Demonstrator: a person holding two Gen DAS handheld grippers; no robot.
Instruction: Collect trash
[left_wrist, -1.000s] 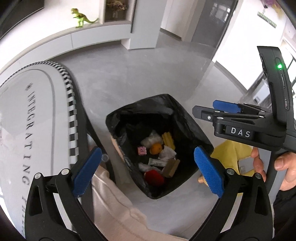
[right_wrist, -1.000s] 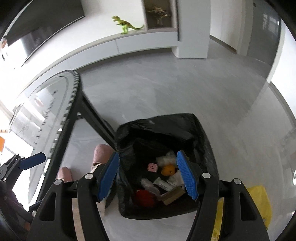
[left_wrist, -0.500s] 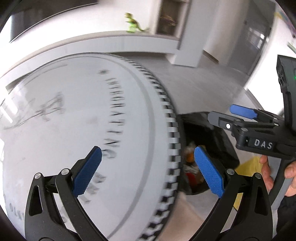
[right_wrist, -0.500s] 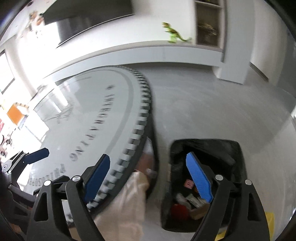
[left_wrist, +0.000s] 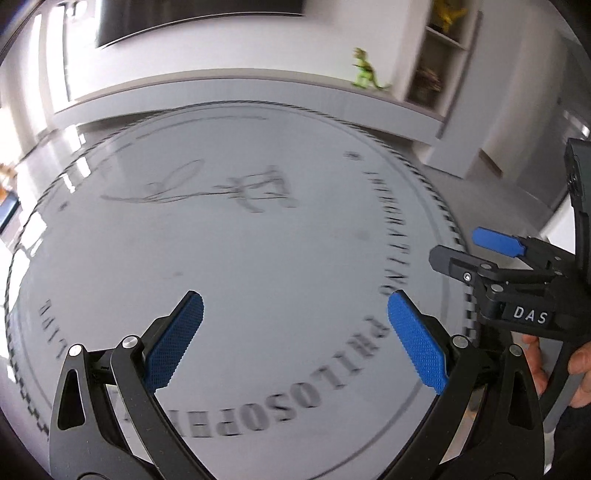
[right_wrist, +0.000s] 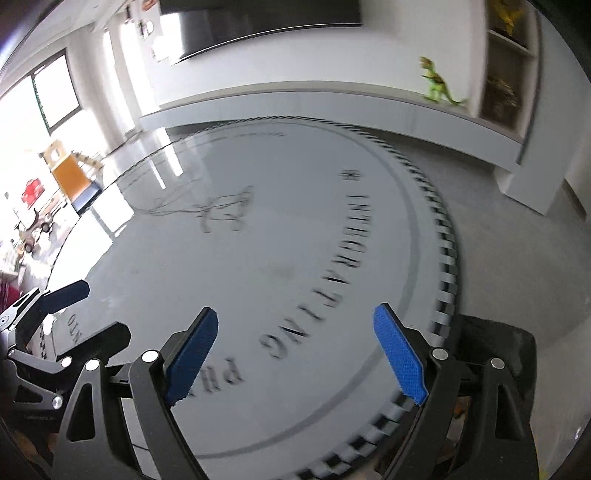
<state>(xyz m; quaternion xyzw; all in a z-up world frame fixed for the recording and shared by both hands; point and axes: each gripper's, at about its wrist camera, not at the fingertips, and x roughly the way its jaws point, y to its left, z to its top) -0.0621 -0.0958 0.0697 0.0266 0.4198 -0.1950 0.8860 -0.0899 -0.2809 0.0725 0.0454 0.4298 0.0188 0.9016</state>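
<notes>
My left gripper (left_wrist: 294, 299) hangs open over a round grey table (left_wrist: 258, 240) printed with dark lettering, and nothing lies between its blue pads (left_wrist: 177, 339). In the right wrist view my right gripper (right_wrist: 295, 312) is open and empty above the same table (right_wrist: 295, 221), close to its checkered rim. The black-bagged trash bin (right_wrist: 498, 350) shows on the floor beyond that rim at the lower right; its contents are hidden. Each gripper appears in the other's view: the right gripper (left_wrist: 476, 251) at the right edge, the left gripper (right_wrist: 92, 314) at the left. No loose trash shows on the tabletop.
A person's hand (left_wrist: 535, 365) holds the right gripper's handle. A green toy dinosaur (right_wrist: 439, 88) stands on a low white shelf behind the table. Shelving (right_wrist: 506, 55) is at the far right, and toys and furniture (right_wrist: 66, 170) lie by bright windows at the left.
Both views have swung from the trash bin on the floor to the round tabletop. The right gripper's jaws stand wider than a second ago. The left jaws are unchanged.
</notes>
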